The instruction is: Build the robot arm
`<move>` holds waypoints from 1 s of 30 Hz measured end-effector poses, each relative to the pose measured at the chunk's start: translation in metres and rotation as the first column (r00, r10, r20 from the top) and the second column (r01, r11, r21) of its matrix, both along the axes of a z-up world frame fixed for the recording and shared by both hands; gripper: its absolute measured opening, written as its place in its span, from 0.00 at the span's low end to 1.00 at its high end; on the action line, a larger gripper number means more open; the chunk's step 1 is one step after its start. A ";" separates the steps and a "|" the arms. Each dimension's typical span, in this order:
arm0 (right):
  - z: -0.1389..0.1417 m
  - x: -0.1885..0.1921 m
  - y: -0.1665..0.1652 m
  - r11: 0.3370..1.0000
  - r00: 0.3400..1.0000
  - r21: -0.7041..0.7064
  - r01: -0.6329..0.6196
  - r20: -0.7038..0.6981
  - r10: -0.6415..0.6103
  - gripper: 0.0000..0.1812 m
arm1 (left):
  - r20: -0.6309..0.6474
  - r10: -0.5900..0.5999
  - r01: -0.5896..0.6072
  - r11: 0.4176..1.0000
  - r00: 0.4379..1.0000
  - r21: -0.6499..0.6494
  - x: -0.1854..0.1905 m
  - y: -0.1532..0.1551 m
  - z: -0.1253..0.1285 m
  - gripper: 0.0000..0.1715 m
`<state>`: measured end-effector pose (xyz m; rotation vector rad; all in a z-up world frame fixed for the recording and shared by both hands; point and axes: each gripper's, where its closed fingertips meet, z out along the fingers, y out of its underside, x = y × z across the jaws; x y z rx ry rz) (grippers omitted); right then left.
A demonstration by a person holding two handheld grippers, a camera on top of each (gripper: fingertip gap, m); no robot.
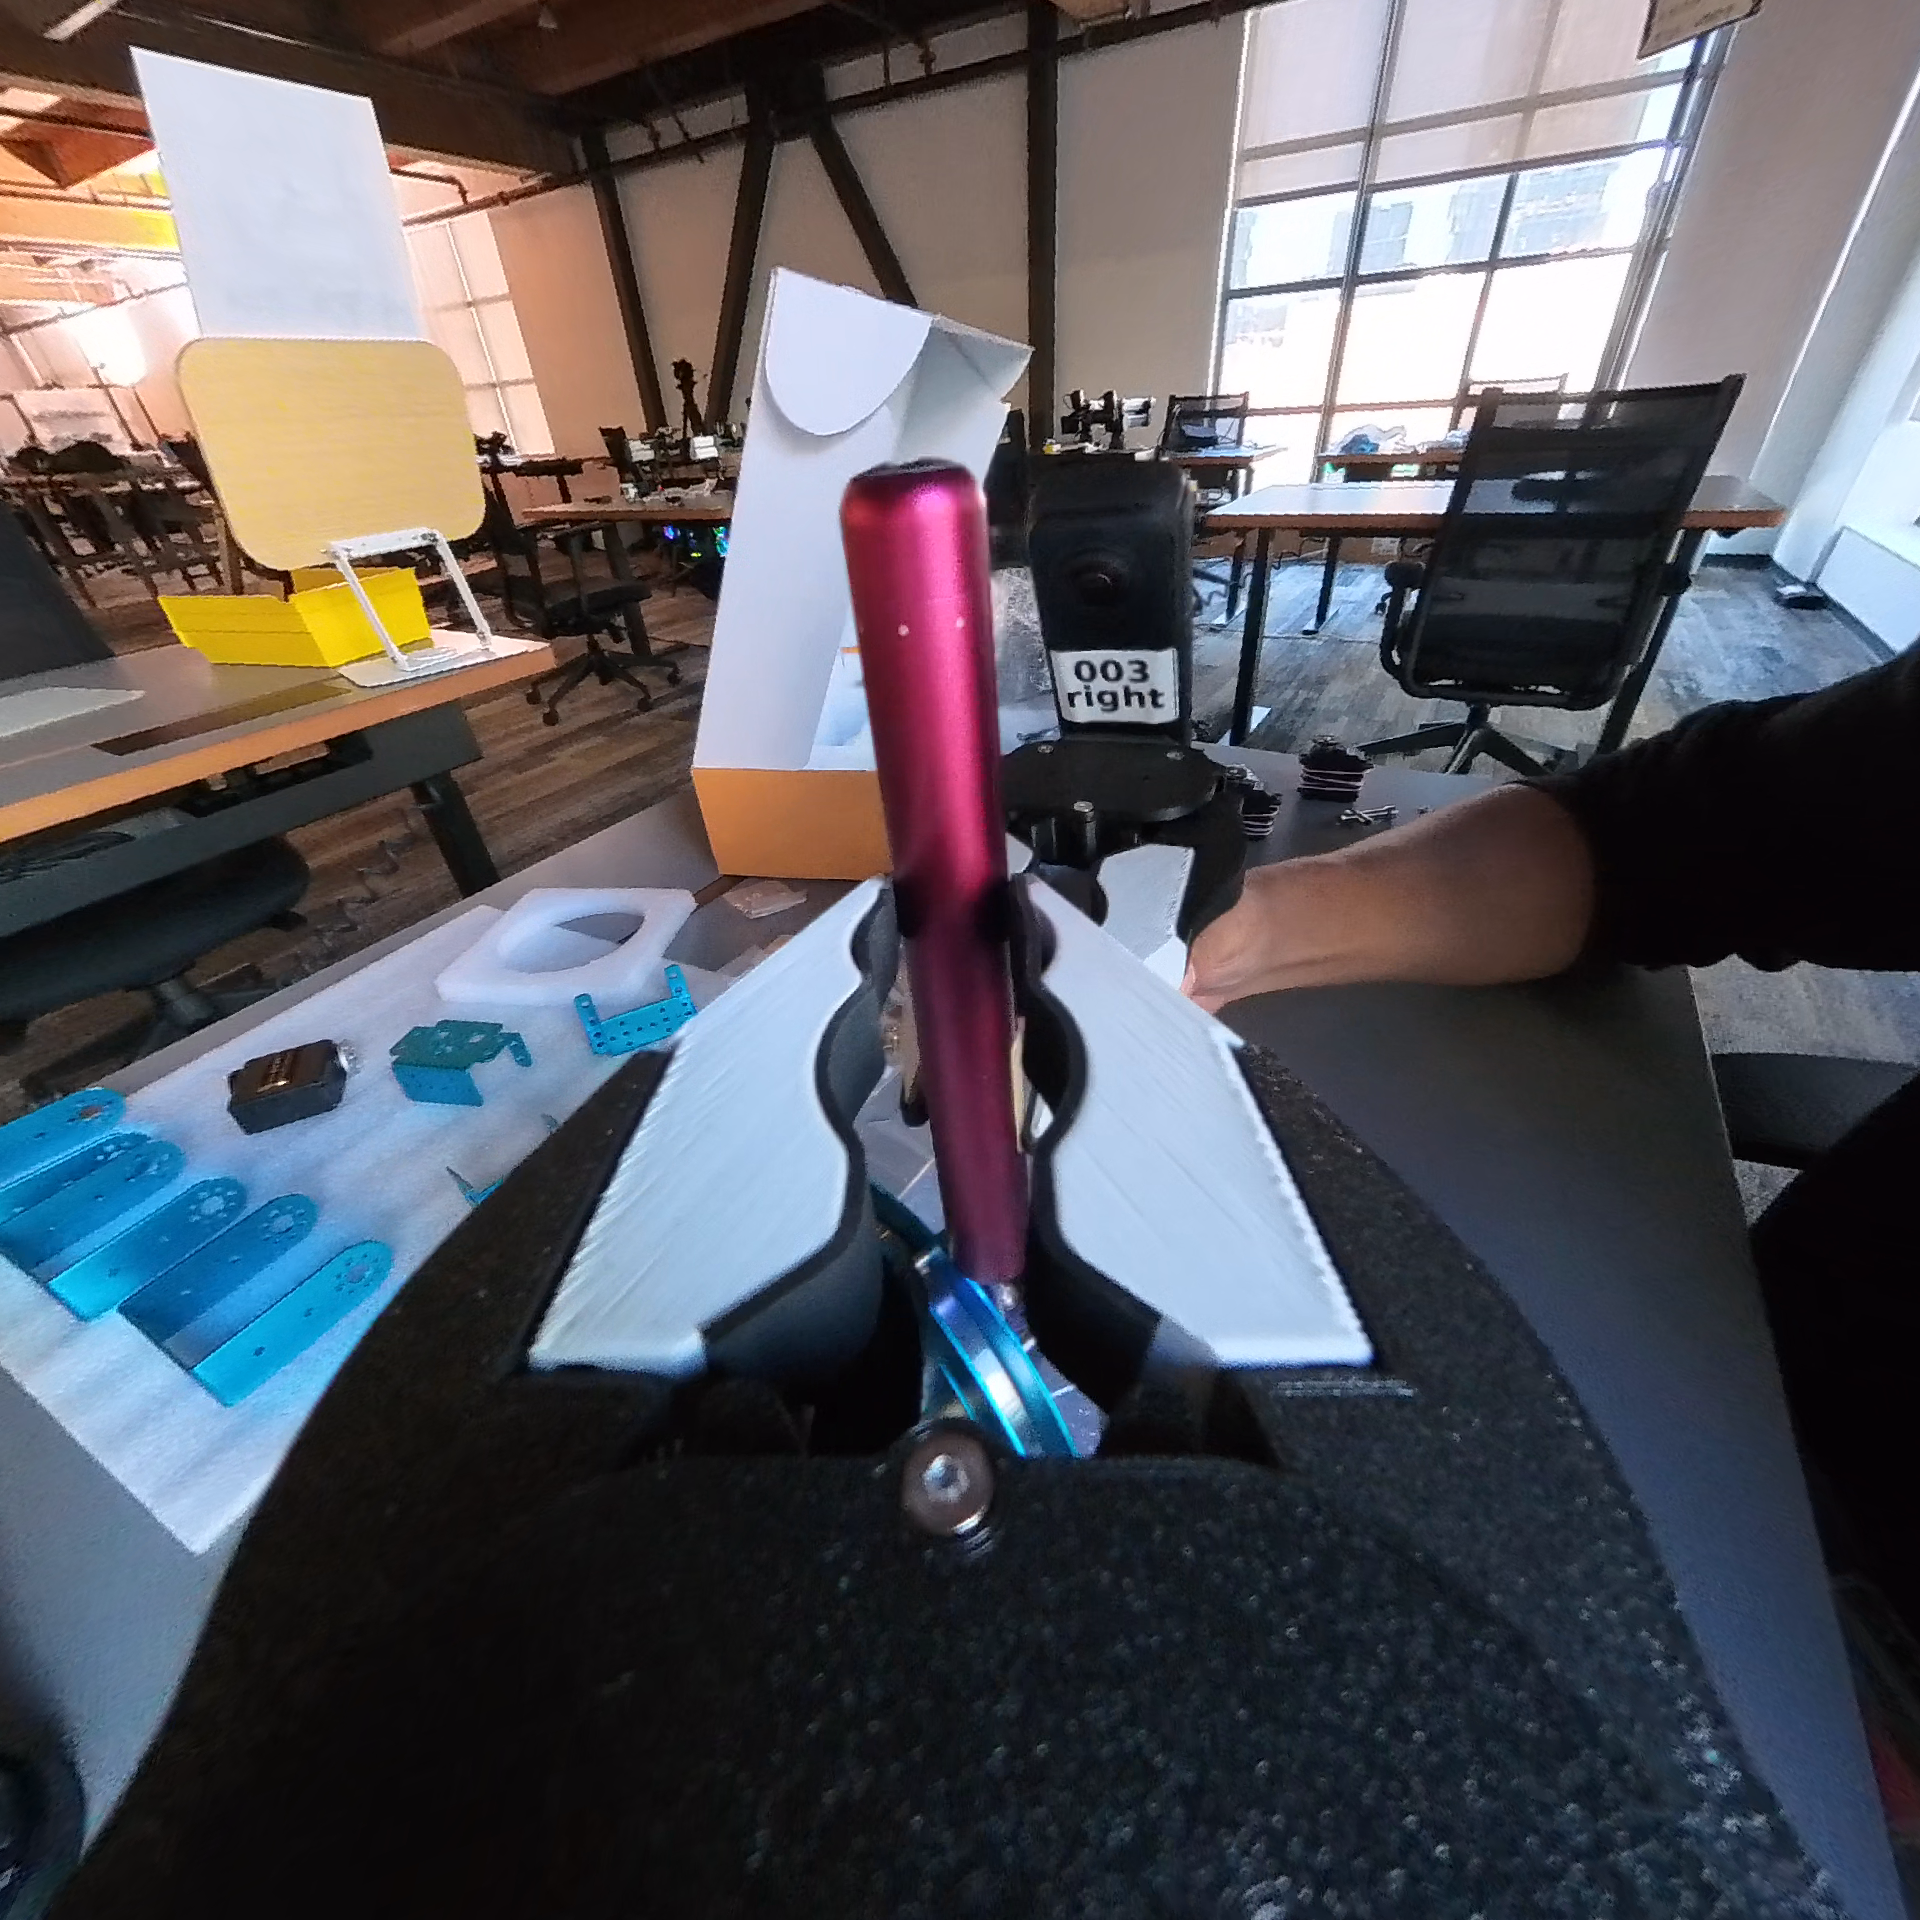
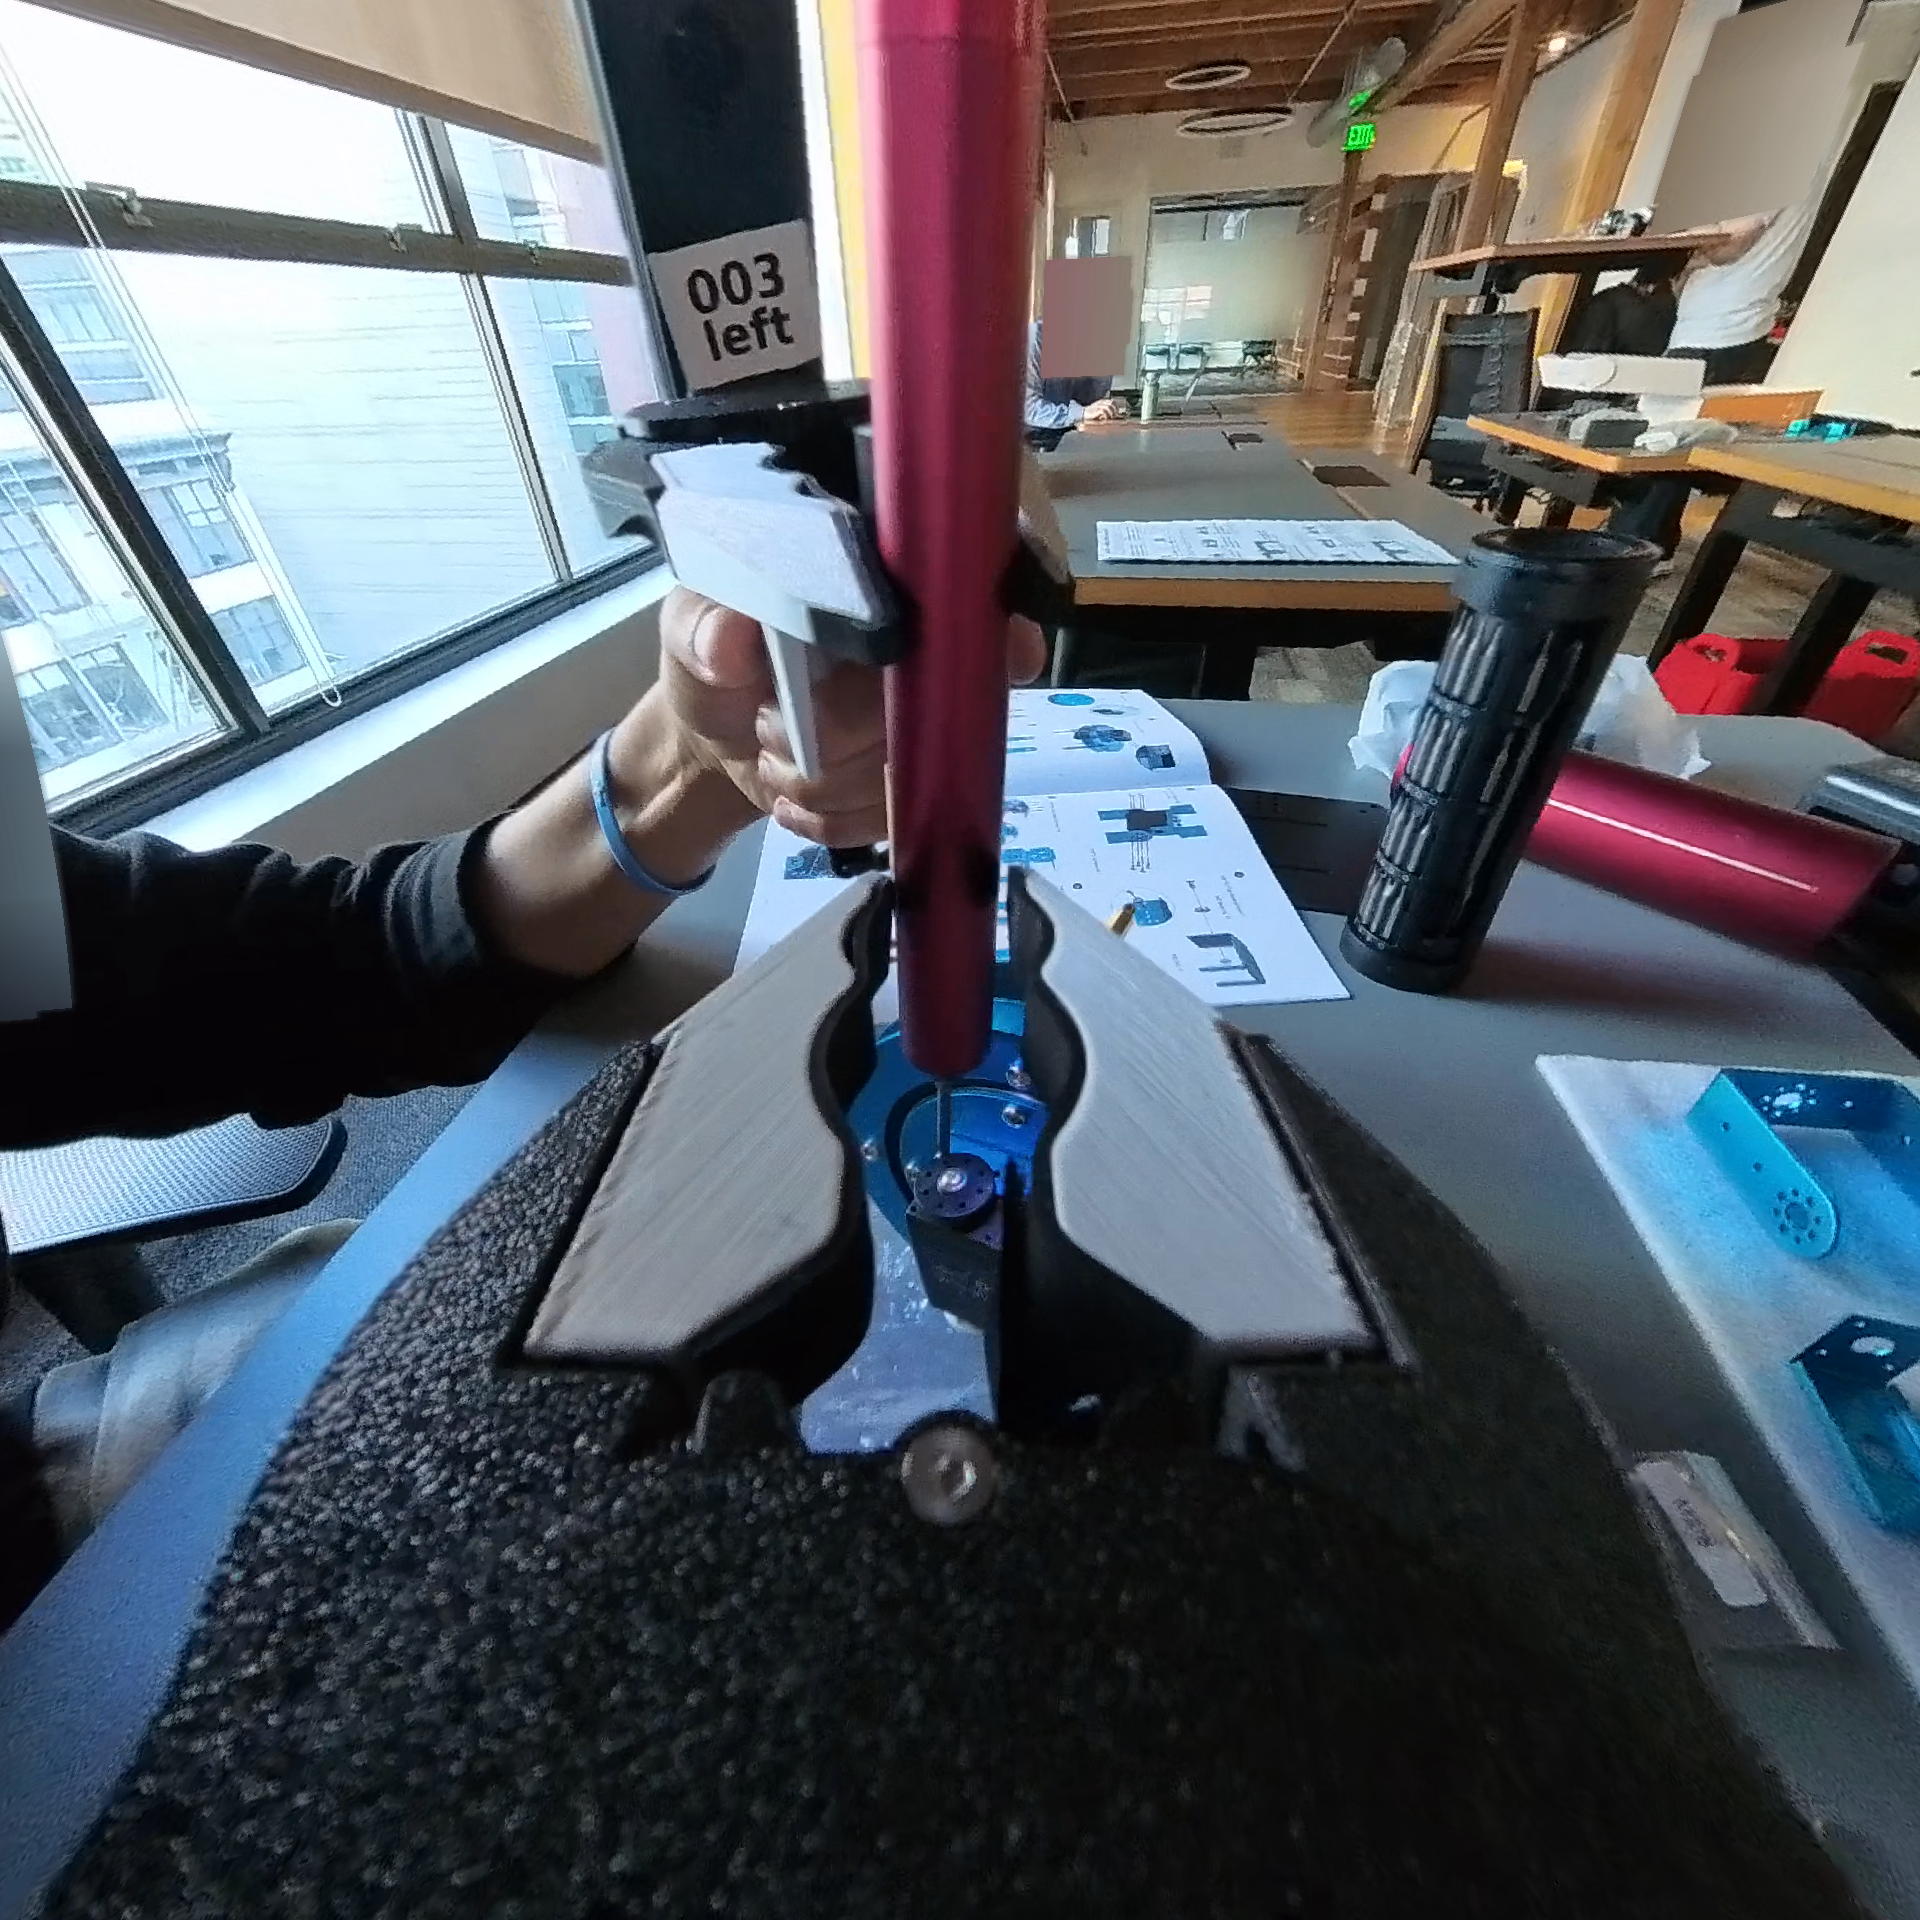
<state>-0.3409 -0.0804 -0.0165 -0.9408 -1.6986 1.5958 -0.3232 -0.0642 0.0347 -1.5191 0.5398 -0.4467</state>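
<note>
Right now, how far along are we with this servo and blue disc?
Looks done: the blue disc sits around the black servo hub, small screws showing in its rim. In hand: the left gripper is shut on the magenta screwdriver, its bit down on the hub's centre screw; the right gripper flanks the servo, grip unclear. Left: blue brackets and another servo lie loose on the white foam.

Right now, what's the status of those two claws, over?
Left gripper shut on magenta screwdriver, upright. Bit tip on black servo at blue disc. Right gripper flanks them, grip unclear.
</note>
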 end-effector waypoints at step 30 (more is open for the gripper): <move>-0.011 -0.008 0.007 0.996 0.992 0.072 0.053 0.114 -0.061 0.10 | 0.065 -0.004 0.010 0.995 0.998 -0.102 -0.026 -0.001 -0.025 0.43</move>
